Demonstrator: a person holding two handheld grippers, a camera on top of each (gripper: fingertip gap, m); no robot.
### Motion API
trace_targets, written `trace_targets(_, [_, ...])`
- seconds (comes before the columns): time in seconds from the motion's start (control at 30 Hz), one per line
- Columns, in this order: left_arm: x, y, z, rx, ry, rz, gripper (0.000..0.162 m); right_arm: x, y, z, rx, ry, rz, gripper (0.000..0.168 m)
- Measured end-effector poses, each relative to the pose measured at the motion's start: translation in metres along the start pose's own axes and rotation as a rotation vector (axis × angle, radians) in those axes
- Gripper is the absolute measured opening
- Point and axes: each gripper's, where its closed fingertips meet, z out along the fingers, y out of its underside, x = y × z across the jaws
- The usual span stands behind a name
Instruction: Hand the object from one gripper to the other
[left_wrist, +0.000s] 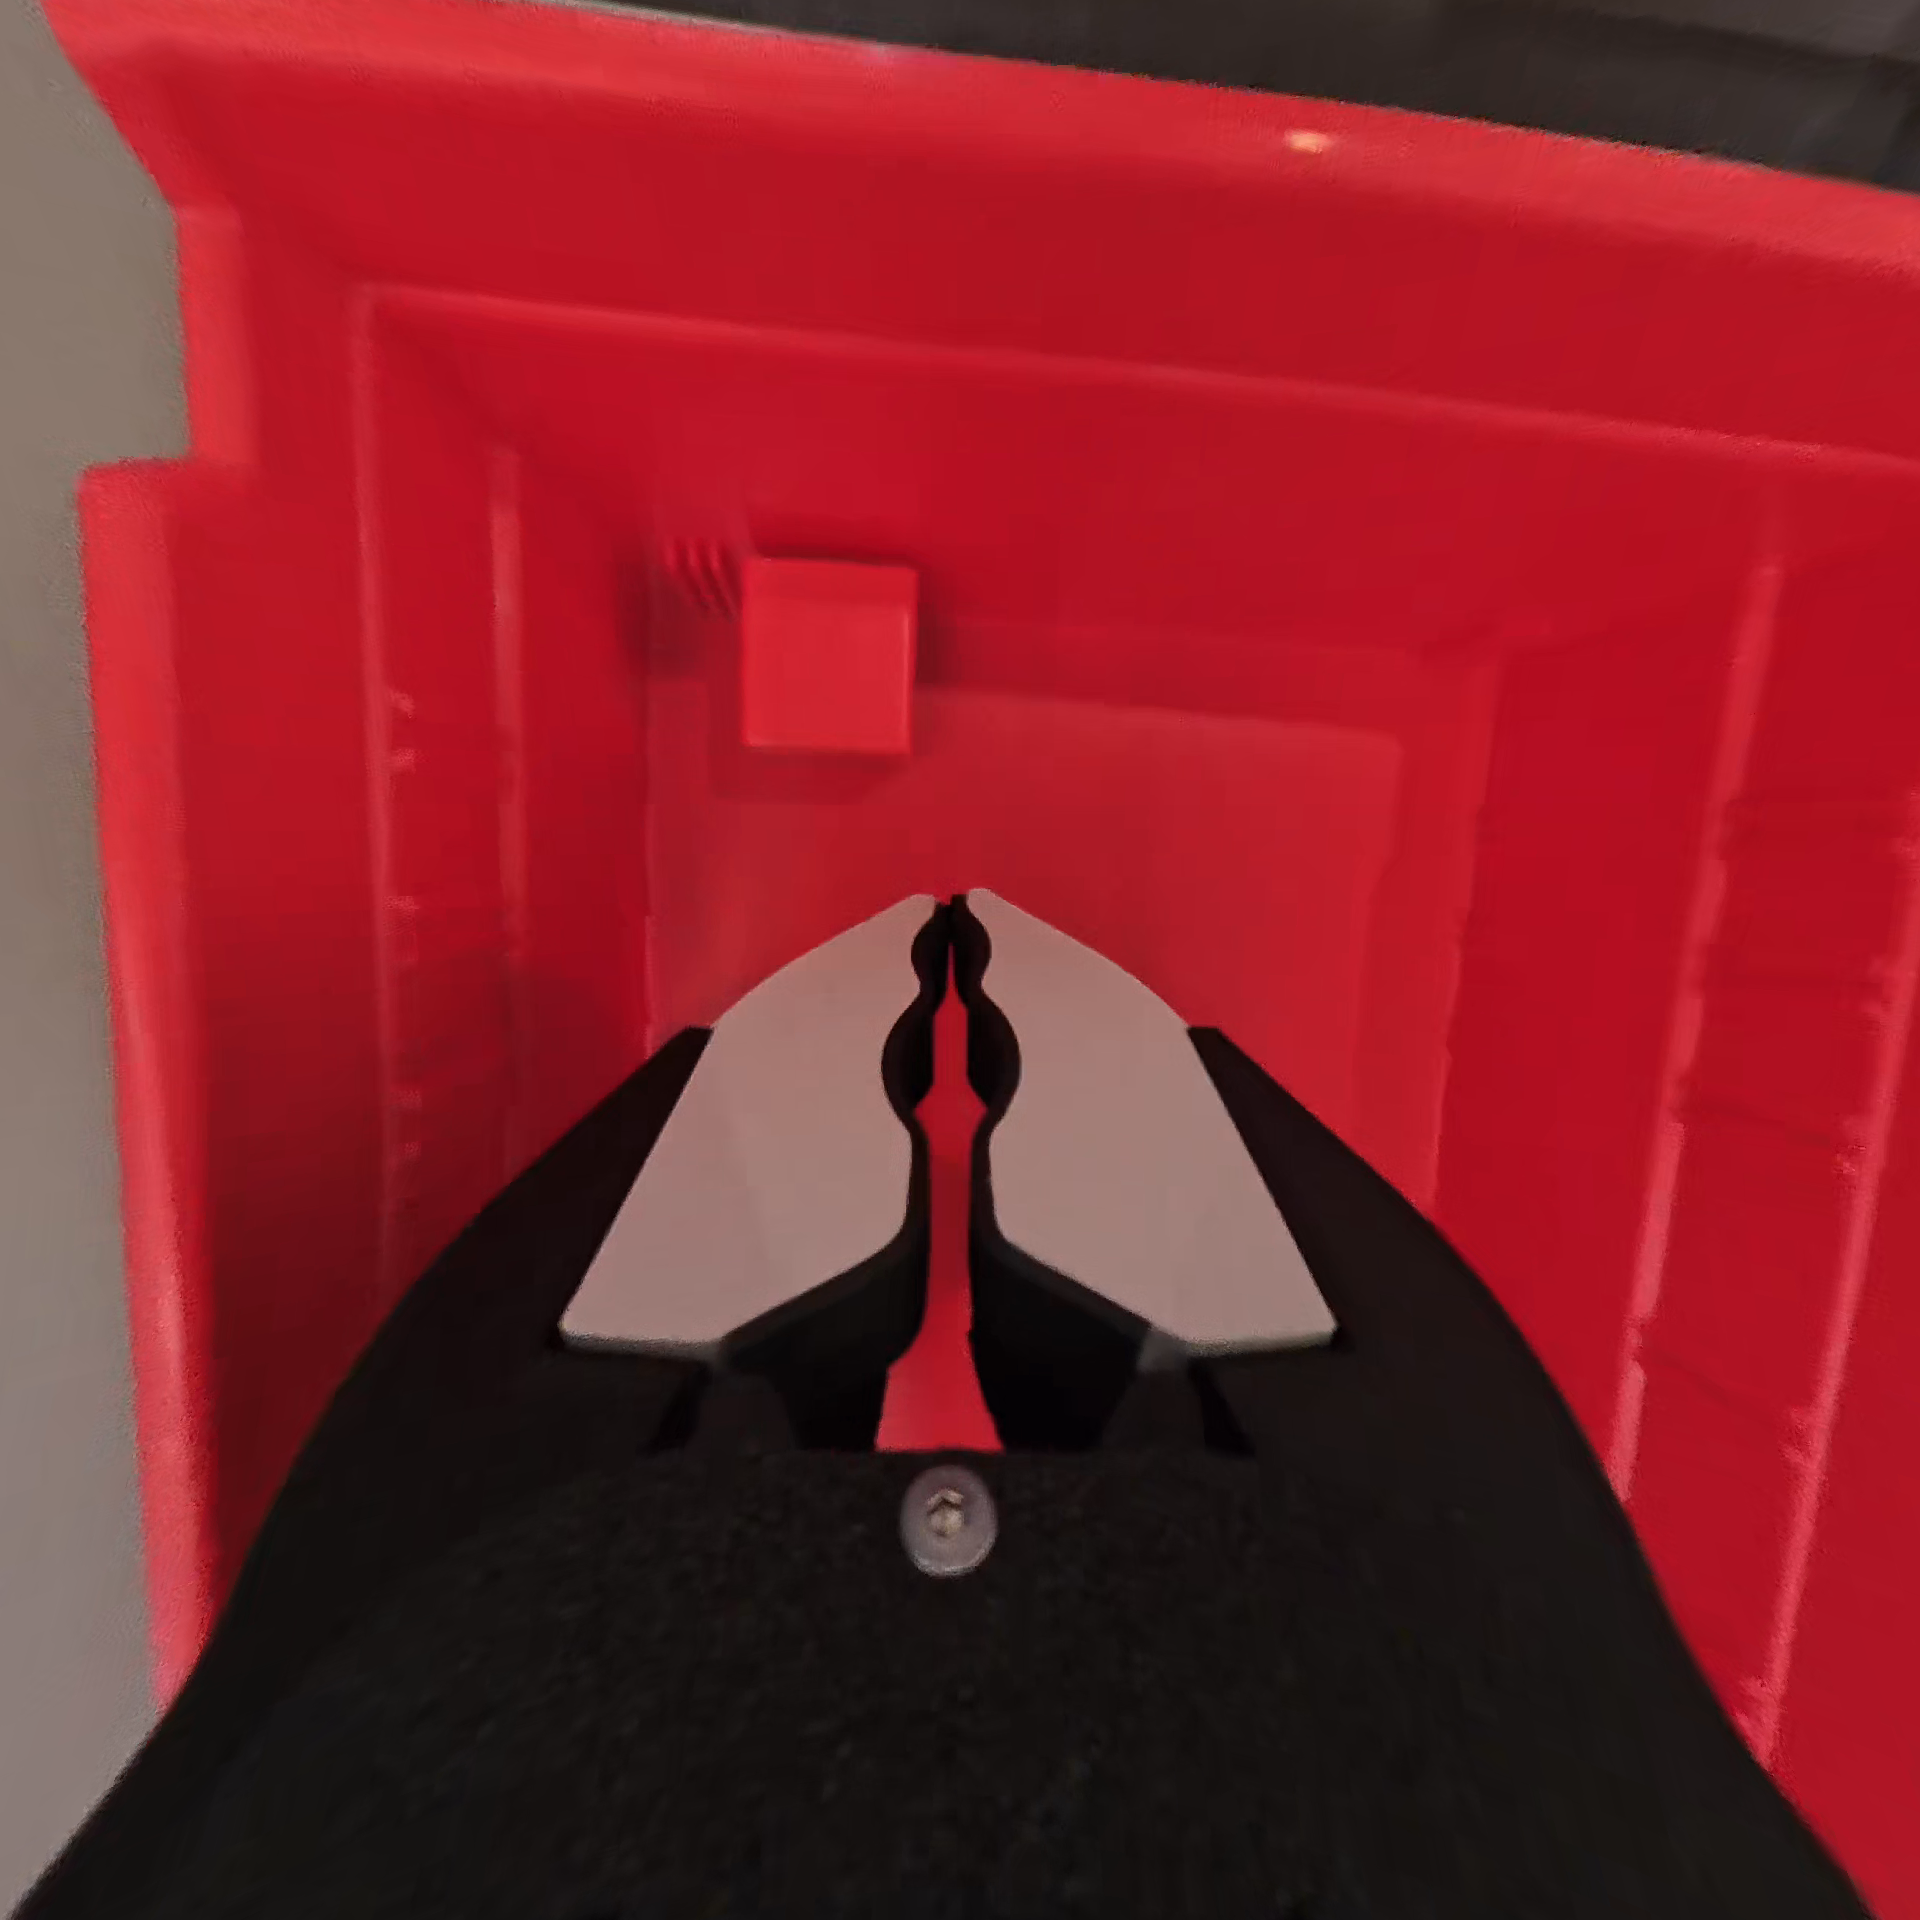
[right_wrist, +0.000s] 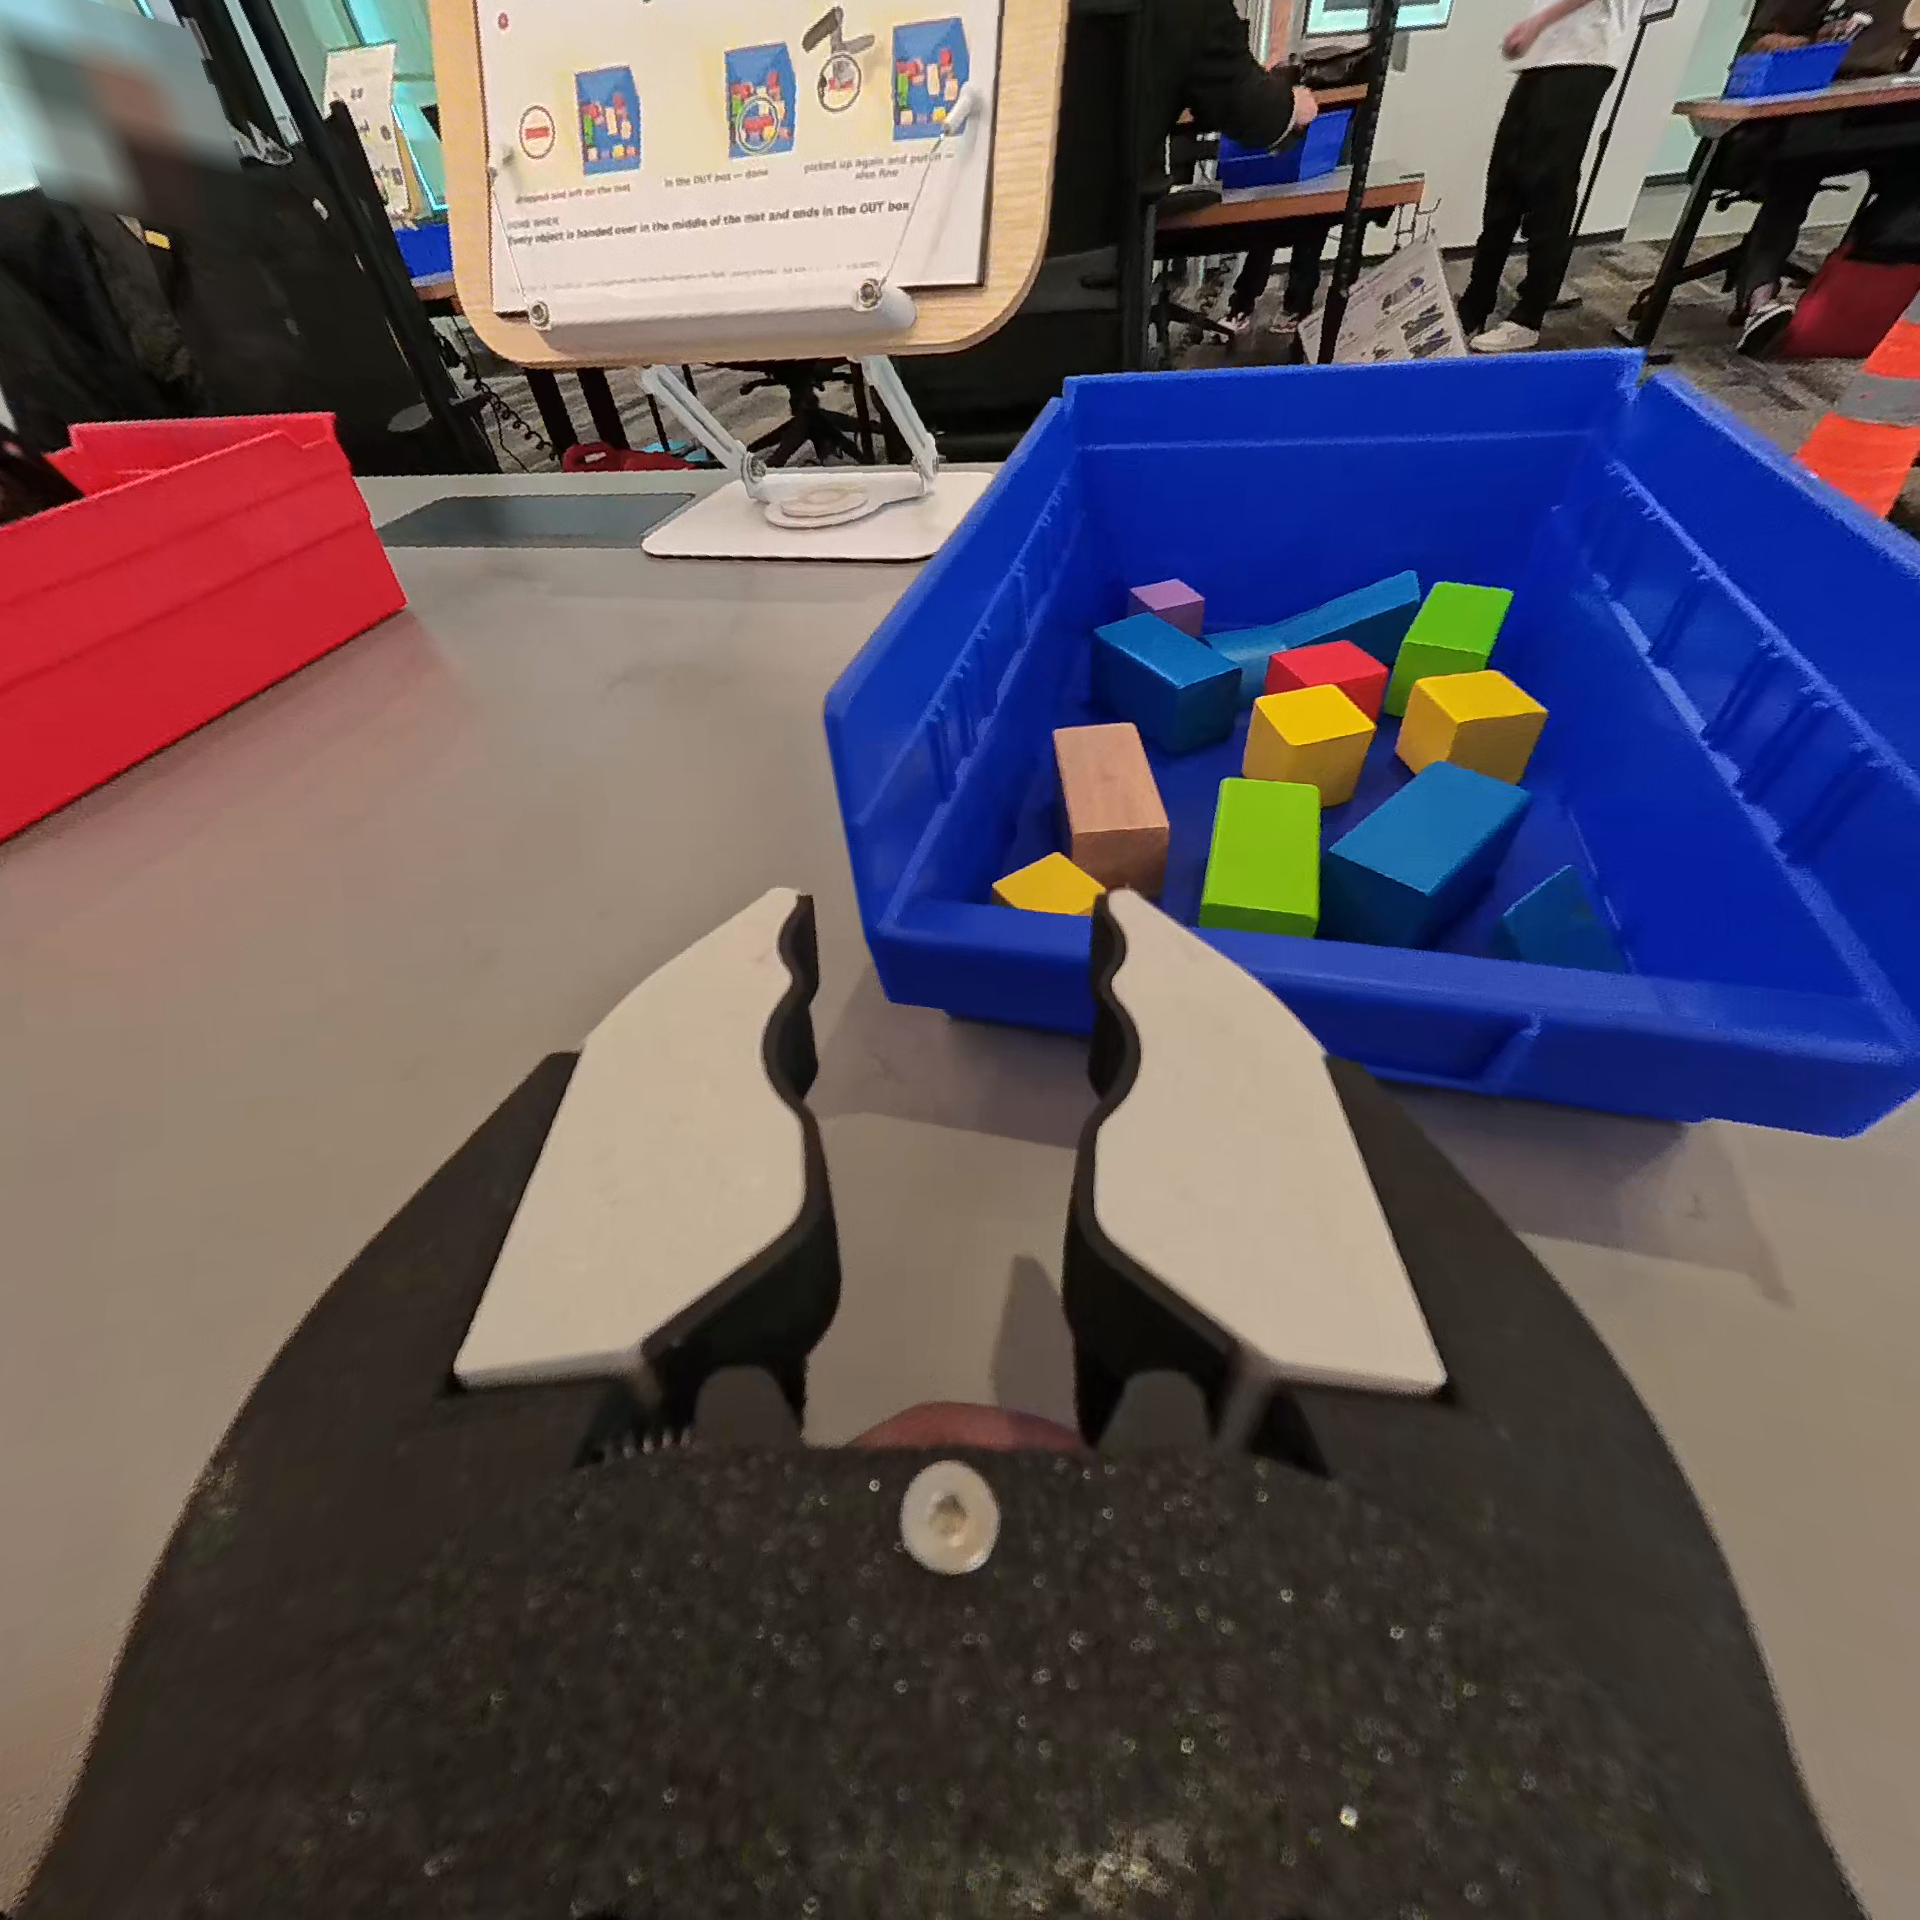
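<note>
Left wrist view: the left gripper (left_wrist: 953, 902) points down into a red bin (left_wrist: 1143, 468), its fingers together with nothing between them. Just ahead and slightly left of the tips lies a single red cube (left_wrist: 826, 655) on the bin floor, the likely thing to hand over. It looks like a small, light, rigid block with smooth painted faces, best taken across two opposite flat sides; the gripper would have to part first. The bin walls stand all around but well clear of the cube.

Right wrist view: the right gripper (right_wrist: 951, 914) hovers over the grey bench (right_wrist: 520, 831), fingers apart and empty. Ahead to its right sits a blue bin (right_wrist: 1351, 1029) of coloured blocks (right_wrist: 1309, 743); ahead left, the red bin; straight ahead a sign stand (right_wrist: 821, 509).
</note>
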Motion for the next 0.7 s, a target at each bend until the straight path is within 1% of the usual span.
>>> trace_targets(0.07, [-0.001, 0.000, -0.010, 0.039, -0.016, 0.017, 0.000, -0.004, 0.001, 0.003, -0.009, -0.007, -0.013, 0.050])
trace_targets(0.1, [-0.001, 0.000, -0.013, 0.045, -0.033, 0.037, 0.005, -0.005, 0.001, 0.004, -0.013, -0.008, -0.021, 0.050])
trace_targets(0.13, [-0.002, -0.001, -0.013, 0.046, -0.053, 0.059, 0.020, -0.007, 0.001, 0.005, -0.016, -0.010, -0.029, 0.050])
trace_targets(0.17, [-0.003, -0.004, -0.011, 0.047, -0.078, 0.073, 0.032, -0.009, 0.001, 0.007, -0.018, -0.014, -0.037, 0.050])
trace_targets(0.3, [-0.010, -0.015, 0.006, 0.011, -0.149, 0.060, 0.058, -0.018, 0.002, 0.013, -0.033, -0.039, -0.071, 0.050])
trace_targets(0.53, [-0.023, -0.029, 0.036, -0.035, -0.189, 0.021, 0.065, -0.026, 0.005, 0.014, -0.046, -0.052, -0.129, 0.050])
trace_targets(0.7, [-0.023, -0.031, 0.046, -0.044, -0.178, -0.002, 0.059, -0.024, 0.005, 0.010, -0.046, -0.051, -0.127, 0.050])
